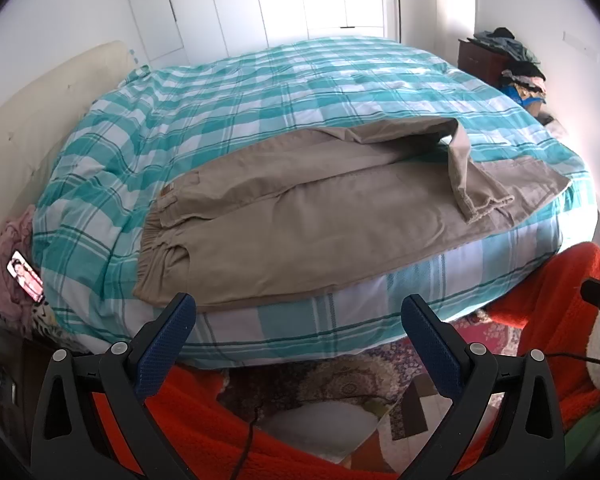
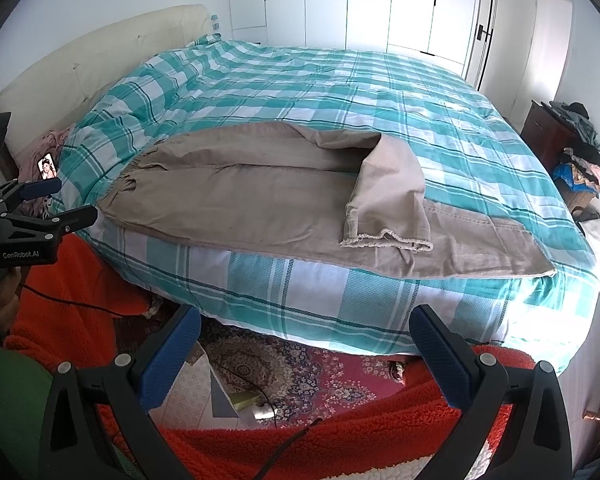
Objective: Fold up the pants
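Observation:
Beige pants (image 1: 300,216) lie along the near edge of the bed, waistband (image 1: 156,240) to the left. One leg is bent back, with its hem (image 1: 486,206) lying on the other leg. They also show in the right wrist view (image 2: 260,204). My left gripper (image 1: 298,316) is open and empty, held back below the bed edge. My right gripper (image 2: 306,328) is open and empty, also below the bed edge. The left gripper (image 2: 56,200) shows at the left of the right wrist view.
The bed has a teal plaid duvet (image 1: 260,92) and a cream headboard (image 2: 100,56) at left. A phone (image 1: 26,278) lies on pink cloth by the pillow end. A dark cabinet with piled clothes (image 2: 576,152) stands at right. A patterned rug (image 2: 300,376) covers the floor.

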`<state>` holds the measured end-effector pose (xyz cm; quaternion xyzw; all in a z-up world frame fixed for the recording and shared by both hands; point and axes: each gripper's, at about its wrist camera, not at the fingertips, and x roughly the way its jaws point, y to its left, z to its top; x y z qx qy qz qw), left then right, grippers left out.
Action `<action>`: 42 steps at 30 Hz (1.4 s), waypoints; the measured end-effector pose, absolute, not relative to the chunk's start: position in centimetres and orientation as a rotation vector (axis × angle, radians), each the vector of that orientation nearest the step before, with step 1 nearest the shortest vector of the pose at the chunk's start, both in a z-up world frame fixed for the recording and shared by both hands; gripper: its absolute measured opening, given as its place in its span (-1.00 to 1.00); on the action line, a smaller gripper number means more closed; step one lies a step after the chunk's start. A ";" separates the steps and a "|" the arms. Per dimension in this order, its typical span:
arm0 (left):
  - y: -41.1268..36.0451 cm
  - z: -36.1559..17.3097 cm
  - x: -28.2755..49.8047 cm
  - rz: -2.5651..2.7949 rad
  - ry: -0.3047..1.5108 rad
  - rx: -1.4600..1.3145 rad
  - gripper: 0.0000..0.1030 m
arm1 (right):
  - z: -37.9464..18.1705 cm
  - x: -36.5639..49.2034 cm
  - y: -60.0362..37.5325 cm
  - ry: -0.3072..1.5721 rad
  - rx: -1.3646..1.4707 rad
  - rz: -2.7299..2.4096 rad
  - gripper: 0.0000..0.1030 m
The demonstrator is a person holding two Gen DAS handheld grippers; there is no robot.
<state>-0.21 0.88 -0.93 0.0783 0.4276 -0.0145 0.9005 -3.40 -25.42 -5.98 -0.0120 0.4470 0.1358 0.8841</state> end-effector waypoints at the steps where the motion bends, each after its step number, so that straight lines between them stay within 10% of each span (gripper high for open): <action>1: 0.9 -0.9 -0.2 -0.029 0.885 0.162 0.99 | -6.1 -3.4 -25.4 0.930 -0.025 0.283 1.00; 42: 0.8 -1.1 -0.1 -0.030 0.879 0.178 0.99 | -6.6 -3.3 -25.1 0.938 -0.023 0.289 1.00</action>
